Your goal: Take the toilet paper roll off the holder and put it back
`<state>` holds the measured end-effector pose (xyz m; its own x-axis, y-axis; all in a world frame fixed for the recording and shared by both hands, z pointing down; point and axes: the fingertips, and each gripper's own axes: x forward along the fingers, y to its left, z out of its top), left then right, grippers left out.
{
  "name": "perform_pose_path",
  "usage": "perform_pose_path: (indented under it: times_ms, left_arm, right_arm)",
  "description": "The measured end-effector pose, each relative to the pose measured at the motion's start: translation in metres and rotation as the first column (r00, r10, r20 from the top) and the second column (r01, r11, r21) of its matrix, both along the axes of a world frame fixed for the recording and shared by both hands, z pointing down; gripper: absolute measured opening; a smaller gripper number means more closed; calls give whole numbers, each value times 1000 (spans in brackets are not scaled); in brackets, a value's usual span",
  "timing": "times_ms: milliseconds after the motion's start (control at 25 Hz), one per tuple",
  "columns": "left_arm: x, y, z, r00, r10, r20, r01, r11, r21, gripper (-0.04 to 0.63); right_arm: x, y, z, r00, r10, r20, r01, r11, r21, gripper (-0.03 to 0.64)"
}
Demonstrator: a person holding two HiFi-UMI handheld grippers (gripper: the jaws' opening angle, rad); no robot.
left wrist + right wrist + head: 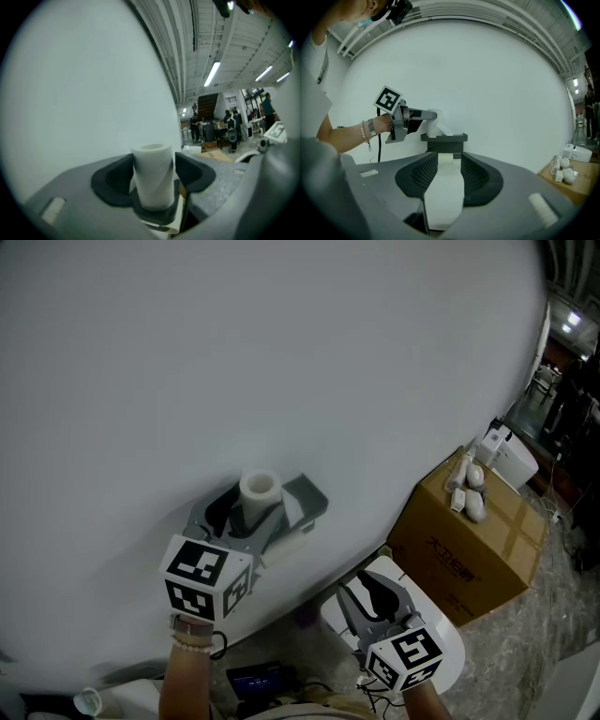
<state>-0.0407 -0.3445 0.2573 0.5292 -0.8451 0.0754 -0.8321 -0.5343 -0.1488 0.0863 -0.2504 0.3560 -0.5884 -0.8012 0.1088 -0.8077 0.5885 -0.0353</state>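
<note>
The toilet paper roll (260,489), a slim white tube, stands upright against the white wall (281,352) at the left end of the grey holder (306,495), its open end turned up. It sits on the dark top of the holder, and a wad of white paper (289,542) shows just beneath that shelf.

The left tool (246,514) points level at the wall with the roll between its two dark pads. Its jaws are spread wide. In the left gripper view the pads flank the tube closely on both sides, and they seem to stand just clear of it rather than pressing, though the gap is too thin to be sure. The marker cube (206,576) rides behind the jaws, above a wrist with a bead bracelet (192,638).

The right tool (371,596) hangs lower and to the right, well apart from the holder and aimed towards it. Its jaws stand partly apart and grip nothing. The gap between them shows only white surface, over the rounded white fixture (441,652) below. Its own marker cube (407,658) faces the head camera.

Further right a cardboard box (469,554) rests on the floor by the wall, with a few small white objects (469,491) on top.
</note>
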Motion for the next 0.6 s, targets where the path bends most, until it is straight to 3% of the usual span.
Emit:
perform_pose_path:
  times_ms: [600]
  left_arm:
    - [3,-13,1,1000,-6,-21,6,1000,-10,248]
  right_arm:
    - [-2,-13,-3,1000,-17,-12,17,1000,9,140]
